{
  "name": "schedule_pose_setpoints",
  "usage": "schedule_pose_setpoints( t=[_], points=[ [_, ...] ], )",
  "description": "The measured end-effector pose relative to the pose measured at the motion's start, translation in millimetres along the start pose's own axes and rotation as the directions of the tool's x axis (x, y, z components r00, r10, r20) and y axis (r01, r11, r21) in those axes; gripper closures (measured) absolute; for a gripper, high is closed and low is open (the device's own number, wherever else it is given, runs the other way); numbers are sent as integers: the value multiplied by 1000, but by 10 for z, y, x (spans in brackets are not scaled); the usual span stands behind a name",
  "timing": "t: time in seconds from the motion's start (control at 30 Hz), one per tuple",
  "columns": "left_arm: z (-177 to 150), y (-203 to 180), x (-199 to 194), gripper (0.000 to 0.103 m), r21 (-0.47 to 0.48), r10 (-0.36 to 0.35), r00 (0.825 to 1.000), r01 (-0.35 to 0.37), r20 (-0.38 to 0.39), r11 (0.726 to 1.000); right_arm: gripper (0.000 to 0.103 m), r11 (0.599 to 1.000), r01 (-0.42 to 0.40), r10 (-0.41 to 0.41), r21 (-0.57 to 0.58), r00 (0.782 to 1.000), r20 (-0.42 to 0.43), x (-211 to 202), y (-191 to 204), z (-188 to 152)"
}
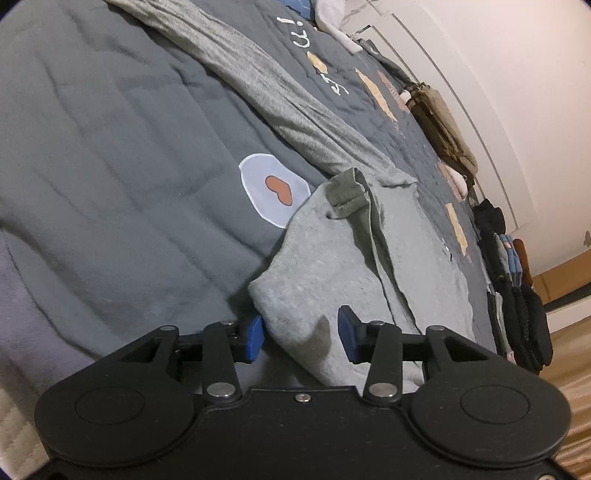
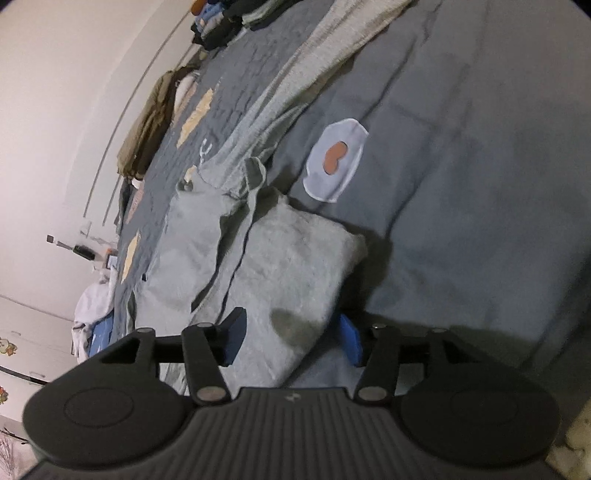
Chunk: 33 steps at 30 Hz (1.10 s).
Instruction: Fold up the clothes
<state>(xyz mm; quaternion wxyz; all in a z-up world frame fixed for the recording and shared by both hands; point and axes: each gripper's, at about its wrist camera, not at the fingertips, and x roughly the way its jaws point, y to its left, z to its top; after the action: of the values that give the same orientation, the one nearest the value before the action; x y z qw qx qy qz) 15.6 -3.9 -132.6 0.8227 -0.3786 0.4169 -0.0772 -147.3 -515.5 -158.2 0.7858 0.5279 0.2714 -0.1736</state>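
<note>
Light grey fleecy garment (image 1: pixel 325 266) lay folded into a thick wad at lower centre of both views, on the dark grey quilt (image 1: pixel 110 166), olive inner trim or collar (image 1: pixel 351 188) poking out at its far end. Looked like at least one fold was already in, edges roughly stacked but not squared up. Probably another fold or a tidy-up still to go, just a guess though.

Left gripper (image 1: pixel 301 338) sat at the bottom of its frame, blue pads parted with a corner of the grey fabric between them, not pinching as far as could be seen. Right gripper (image 2: pixel 291 339) same story at the other near corner, jaws apart and cloth lying loose in the gap. So released, or not yet grabbed.

Further out: second grey garment (image 1: pixel 258 85) stretched unfolded towards upper left of the left view, so more laundry waiting. Stack of dark clothes (image 1: pixel 517 295) at right edge, olive jacket (image 1: pixel 439 125) by the wall.

Writing: white lettering with an exclamation mark (image 1: pixel 295 33) on the quilt at top centre, too warped to read. White patch with an orange heart (image 1: pixel 275 190) mid frame. No brand legible anywhere
</note>
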Motion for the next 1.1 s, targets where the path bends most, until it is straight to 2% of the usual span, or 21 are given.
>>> schedule_pose_setpoints(
  t=[0.23,0.57,0.6,0.63,0.7,0.87,0.97,1.1],
  points=[
    [-28,-84,69,61,80,8,999,-11,31,997,46,999,-40,39,20,999,35,60,-8,40],
    [-34,-105,128,63,86,-26,999,23,32,996,46,999,-45,45,-12,998,49,128,65,37],
    [-35,-105,133,72,88,-30,999,27,34,996,52,999,-48,49,-18,998,47,135,72,37],
    [-32,-102,141,88,88,-33,999,30,31,996,70,998,-51,52,-23,998,40,145,79,41],
    [-28,-88,150,92,81,-39,999,37,24,996,97,998,-68,68,-6,997,19,159,68,53],
    [-16,-99,-11,95,69,-67,997,64,36,996,99,992,-105,99,66,992,82,-44,24,87],
    [-34,-99,-133,96,85,-68,997,65,29,994,99,987,-136,130,80,989,77,-163,21,78],
    [-70,-67,-288,97,102,-49,999,48,11,994,100,989,-127,123,74,990,66,-321,22,9]
  ],
)
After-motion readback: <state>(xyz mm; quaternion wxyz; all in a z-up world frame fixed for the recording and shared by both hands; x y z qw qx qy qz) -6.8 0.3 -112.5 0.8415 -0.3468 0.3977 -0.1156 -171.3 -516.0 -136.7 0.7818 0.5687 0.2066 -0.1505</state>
